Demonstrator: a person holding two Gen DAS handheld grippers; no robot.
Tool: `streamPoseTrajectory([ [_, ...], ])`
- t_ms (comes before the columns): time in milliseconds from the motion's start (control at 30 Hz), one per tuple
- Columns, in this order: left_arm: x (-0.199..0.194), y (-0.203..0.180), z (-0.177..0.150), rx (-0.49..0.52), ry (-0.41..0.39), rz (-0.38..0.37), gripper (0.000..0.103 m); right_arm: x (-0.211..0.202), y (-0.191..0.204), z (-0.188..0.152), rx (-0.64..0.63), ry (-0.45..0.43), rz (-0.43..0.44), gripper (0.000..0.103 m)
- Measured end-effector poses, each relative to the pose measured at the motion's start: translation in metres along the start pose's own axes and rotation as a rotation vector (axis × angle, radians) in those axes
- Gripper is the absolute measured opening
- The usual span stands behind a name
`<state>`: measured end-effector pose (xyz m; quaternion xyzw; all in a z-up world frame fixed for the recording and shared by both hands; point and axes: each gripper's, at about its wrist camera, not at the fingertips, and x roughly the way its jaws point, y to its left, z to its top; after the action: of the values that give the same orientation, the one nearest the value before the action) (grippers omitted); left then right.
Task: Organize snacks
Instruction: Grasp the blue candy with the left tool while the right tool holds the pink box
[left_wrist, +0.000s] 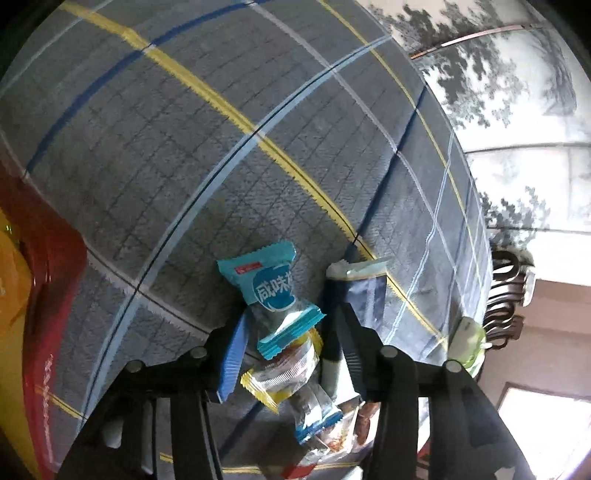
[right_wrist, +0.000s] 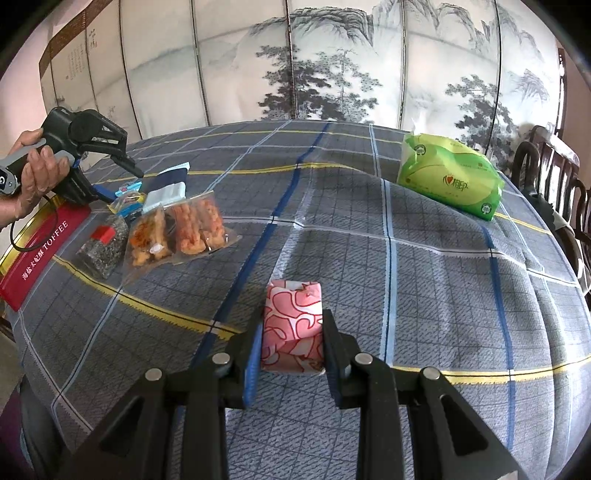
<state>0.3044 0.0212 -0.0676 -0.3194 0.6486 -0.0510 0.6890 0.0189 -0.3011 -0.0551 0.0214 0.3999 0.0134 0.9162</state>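
In the left wrist view my left gripper (left_wrist: 286, 325) hangs open over a heap of small snacks on the plaid cloth: a teal-wrapped candy (left_wrist: 271, 286) lies between the fingers, above a yellow-edged clear packet (left_wrist: 284, 373); a navy packet (left_wrist: 364, 291) lies by the right finger. In the right wrist view my right gripper (right_wrist: 291, 332) is shut on a pink-and-white patterned packet (right_wrist: 293, 325). Far left lie orange fried snack bags (right_wrist: 184, 229), a dark seed bag (right_wrist: 103, 245) and a red toffee tin (right_wrist: 37, 254), with the left gripper (right_wrist: 122, 173) above them.
A green tissue pack (right_wrist: 450, 179) sits at the table's far right. Wooden chairs (right_wrist: 554, 177) stand beyond the right edge. A painted folding screen (right_wrist: 332, 59) stands behind the round table (right_wrist: 424, 277). The red tin also shows at the left wrist view's left edge (left_wrist: 40, 295).
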Motion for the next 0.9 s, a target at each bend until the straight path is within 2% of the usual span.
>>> streamPoseTrajectory([
  [33, 0.0, -0.002, 0.0, 0.016, -0.003, 0.009, 0.041, 0.0, 0.0, 0.0, 0.0, 0.0, 0.0, 0.029],
  [100, 0.002, -0.005, 0.0, 0.05, -0.009, 0.037, 0.024, 0.0, 0.0, 0.0, 0.003, 0.001, 0.001, 0.029],
  [167, 0.003, -0.004, 0.0, 0.068, -0.008, 0.03, 0.022, 0.001, -0.002, 0.0, 0.007, 0.002, 0.002, 0.029],
  [300, 0.001, -0.003, -0.006, 0.113, -0.017, 0.044, 0.02, 0.002, -0.003, 0.001, 0.015, 0.003, 0.002, 0.029],
  [467, -0.025, -0.008, -0.037, 0.256, -0.156, 0.104, 0.02, 0.002, -0.009, 0.002, 0.037, 0.004, 0.005, 0.029],
  [600, -0.056, -0.002, -0.077, 0.34, -0.263, 0.093, 0.02, 0.003, -0.009, 0.002, 0.036, 0.004, -0.008, 0.029],
  [900, -0.096, 0.024, -0.163, 0.473, -0.394, 0.112, 0.02, 0.007, -0.008, 0.004, 0.034, 0.015, -0.04, 0.029],
])
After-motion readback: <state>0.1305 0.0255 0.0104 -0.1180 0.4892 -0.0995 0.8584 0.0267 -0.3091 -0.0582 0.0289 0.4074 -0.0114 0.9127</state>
